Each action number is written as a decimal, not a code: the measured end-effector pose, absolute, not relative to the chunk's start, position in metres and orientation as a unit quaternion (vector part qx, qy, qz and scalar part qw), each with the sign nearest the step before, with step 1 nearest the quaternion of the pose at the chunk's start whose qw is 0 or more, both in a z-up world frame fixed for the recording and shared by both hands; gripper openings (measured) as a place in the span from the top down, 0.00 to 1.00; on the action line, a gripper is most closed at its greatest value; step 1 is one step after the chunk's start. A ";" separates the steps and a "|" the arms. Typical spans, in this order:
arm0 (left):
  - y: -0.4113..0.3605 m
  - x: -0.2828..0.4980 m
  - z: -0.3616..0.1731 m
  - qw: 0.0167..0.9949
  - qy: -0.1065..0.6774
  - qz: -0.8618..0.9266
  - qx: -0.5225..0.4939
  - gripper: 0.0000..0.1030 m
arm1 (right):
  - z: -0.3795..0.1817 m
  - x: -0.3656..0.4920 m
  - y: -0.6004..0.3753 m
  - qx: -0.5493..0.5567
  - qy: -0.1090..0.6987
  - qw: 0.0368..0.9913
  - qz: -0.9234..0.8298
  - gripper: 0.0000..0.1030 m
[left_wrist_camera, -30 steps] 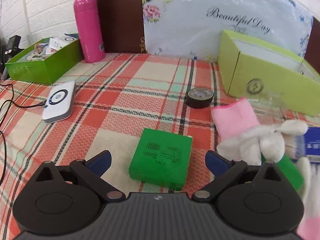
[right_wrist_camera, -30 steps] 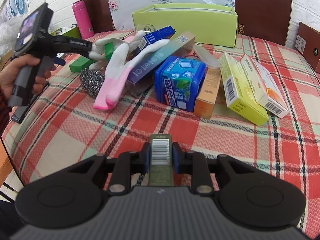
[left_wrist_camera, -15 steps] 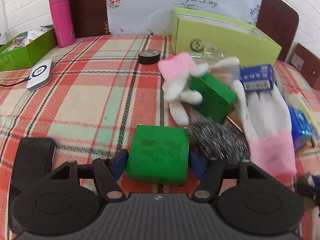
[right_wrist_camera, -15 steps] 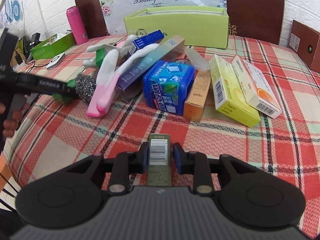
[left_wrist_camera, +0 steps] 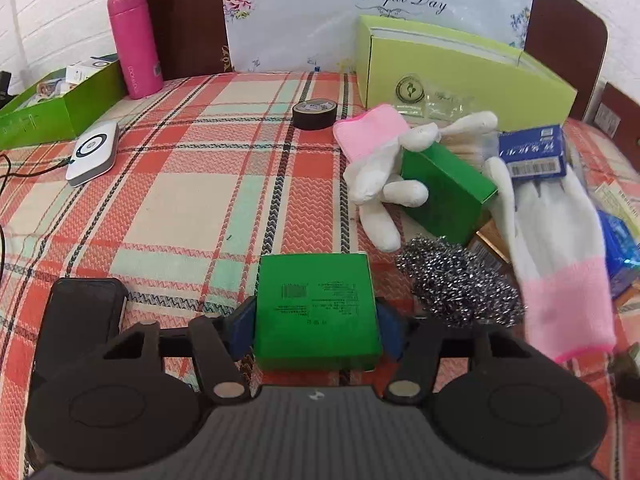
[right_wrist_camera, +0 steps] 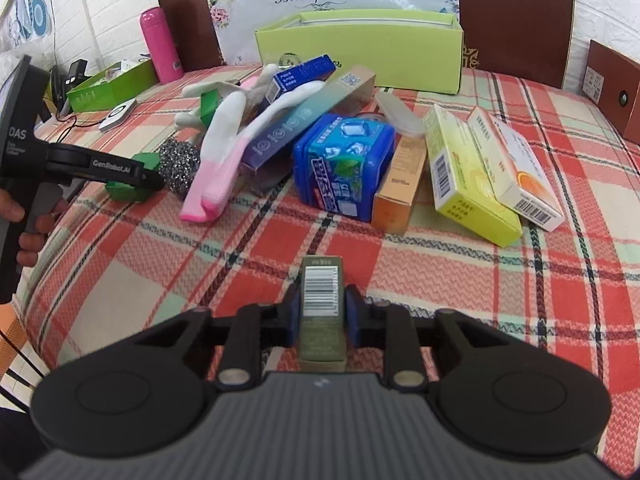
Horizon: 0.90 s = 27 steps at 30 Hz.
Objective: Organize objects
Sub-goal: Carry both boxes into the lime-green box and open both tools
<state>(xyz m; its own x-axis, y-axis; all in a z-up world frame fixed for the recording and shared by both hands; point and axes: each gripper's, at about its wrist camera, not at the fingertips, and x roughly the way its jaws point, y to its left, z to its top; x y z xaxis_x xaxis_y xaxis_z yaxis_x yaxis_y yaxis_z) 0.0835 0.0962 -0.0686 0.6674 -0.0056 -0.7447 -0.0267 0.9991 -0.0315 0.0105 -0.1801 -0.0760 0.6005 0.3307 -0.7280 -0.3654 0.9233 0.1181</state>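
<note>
Your left gripper (left_wrist_camera: 316, 316) has just been closing, and its blue pads now clamp the flat green box (left_wrist_camera: 316, 308) by its two side edges, near the front of the plaid tablecloth (left_wrist_camera: 192, 184), just left of the steel wool scourer (left_wrist_camera: 456, 284). That side grip probably keeps it level for lifting. Your right gripper (right_wrist_camera: 322, 312) is pinched tight on a slim olive barcoded box (right_wrist_camera: 322, 308), clear of the pile; the lime-green open box (right_wrist_camera: 360, 52) at the far edge looks a likely destination.
</note>
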 end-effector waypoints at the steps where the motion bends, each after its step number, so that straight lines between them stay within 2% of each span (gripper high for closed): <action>1: 0.098 0.083 -0.066 0.912 0.408 0.000 -0.031 0.39 | -0.075 0.010 -0.180 -0.022 0.399 0.895 0.196 0.78; 4: 0.101 0.074 -0.048 0.915 0.397 -0.035 -0.057 0.39 | -0.061 0.008 -0.181 -0.015 0.382 0.898 0.218 0.79; 9: 0.093 0.066 0.007 0.939 0.329 -0.079 -0.055 0.39 | -0.020 0.028 -0.188 -0.003 0.334 0.910 0.247 0.79; 16: 0.057 0.113 0.066 0.958 0.245 -0.136 -0.060 0.39 | 0.039 0.105 -0.182 0.005 0.262 0.931 0.255 0.79; 22: 0.035 0.196 0.080 0.956 0.248 -0.129 -0.085 0.39 | 0.064 0.193 -0.164 0.001 0.235 0.944 0.233 0.79; 27: 0.021 0.268 0.062 0.952 0.276 -0.111 -0.073 0.39 | 0.045 0.271 -0.153 0.000 0.257 0.946 0.200 0.79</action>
<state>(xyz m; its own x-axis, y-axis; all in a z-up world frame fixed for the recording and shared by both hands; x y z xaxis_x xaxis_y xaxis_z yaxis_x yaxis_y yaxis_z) 0.2678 0.0215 0.0619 0.8236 -0.2513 -0.5085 0.1709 0.9648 -0.2000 0.2713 -0.1526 0.0451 0.7883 0.3773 -0.4861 -0.3777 0.9203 0.1019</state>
